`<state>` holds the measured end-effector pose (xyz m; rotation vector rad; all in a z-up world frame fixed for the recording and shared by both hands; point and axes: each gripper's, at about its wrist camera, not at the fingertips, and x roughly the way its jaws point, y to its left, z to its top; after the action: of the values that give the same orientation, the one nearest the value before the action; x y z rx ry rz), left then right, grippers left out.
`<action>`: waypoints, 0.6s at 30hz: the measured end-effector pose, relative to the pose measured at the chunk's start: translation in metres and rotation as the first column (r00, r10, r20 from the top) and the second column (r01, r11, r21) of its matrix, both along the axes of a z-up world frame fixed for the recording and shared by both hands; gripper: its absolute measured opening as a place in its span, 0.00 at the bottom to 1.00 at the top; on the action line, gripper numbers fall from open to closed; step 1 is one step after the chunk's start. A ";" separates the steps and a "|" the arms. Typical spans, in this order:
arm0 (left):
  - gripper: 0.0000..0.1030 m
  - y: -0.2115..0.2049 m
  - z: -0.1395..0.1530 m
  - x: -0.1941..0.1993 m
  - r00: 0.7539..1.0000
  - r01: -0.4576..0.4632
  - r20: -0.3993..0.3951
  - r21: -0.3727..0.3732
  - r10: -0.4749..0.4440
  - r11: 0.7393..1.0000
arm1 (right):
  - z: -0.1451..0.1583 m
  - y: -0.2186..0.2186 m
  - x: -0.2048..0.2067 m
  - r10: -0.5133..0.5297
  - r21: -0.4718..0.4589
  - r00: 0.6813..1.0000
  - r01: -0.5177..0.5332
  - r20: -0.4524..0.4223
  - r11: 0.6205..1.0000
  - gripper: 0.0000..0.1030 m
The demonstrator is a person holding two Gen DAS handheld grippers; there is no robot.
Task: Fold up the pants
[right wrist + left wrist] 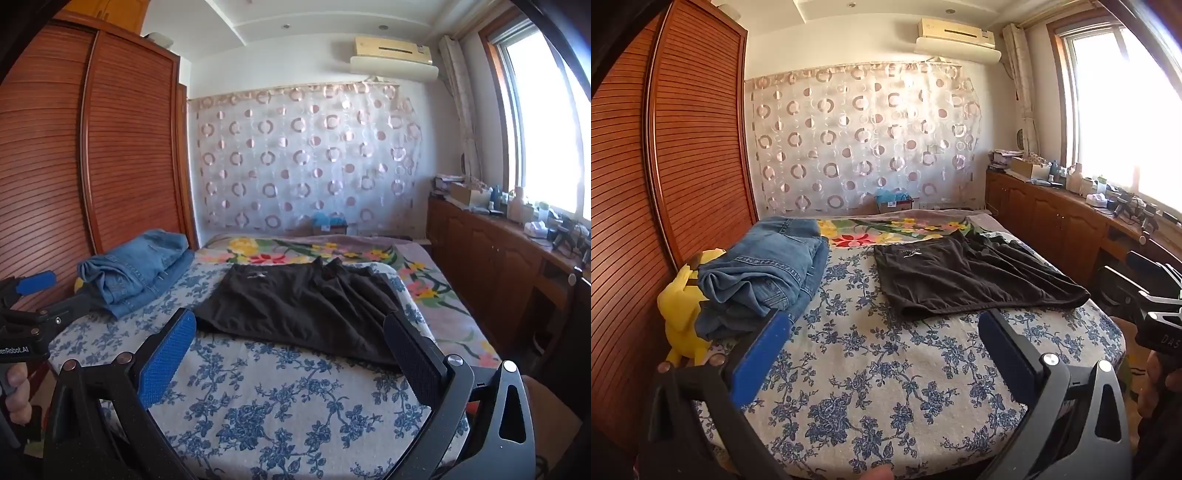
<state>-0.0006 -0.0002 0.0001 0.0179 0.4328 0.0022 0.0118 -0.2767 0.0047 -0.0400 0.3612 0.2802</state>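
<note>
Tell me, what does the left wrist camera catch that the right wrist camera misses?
Only the left wrist view shows the yellow plush toy beside the folded jeans clearly, plus the right tool's body at its right edge. Only the right wrist view shows the left tool, gripped by a hand. Both show the black pants spread flat on the bed, and open tool fingers.

- black pants (pixel 306 314)
- faded blue jeans (pixel 768 273)
- yellow plush toy (pixel 681 314)
- white bedsheet (pixel 879 387), blue flower print
- sheer curtain (pixel 306 158), pink ring pattern
- reddish-brown slatted wardrobe (pixel 665 147)
</note>
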 end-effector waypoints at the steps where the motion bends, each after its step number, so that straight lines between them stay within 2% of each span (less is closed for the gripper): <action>1: 1.00 0.000 0.000 0.000 1.000 -0.003 -0.001 0.002 0.003 1.000 | 0.000 0.000 0.000 0.002 0.013 1.000 -0.002 0.006 1.000 1.00; 18: 1.00 -0.001 -0.006 -0.001 1.000 -0.005 -0.018 0.007 0.005 1.000 | -0.007 -0.001 -0.004 -0.004 0.008 1.000 0.004 -0.001 1.000 1.00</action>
<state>-0.0017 -0.0012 -0.0057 0.0241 0.4514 0.0088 0.0082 -0.2777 -0.0018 -0.0309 0.3608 0.2775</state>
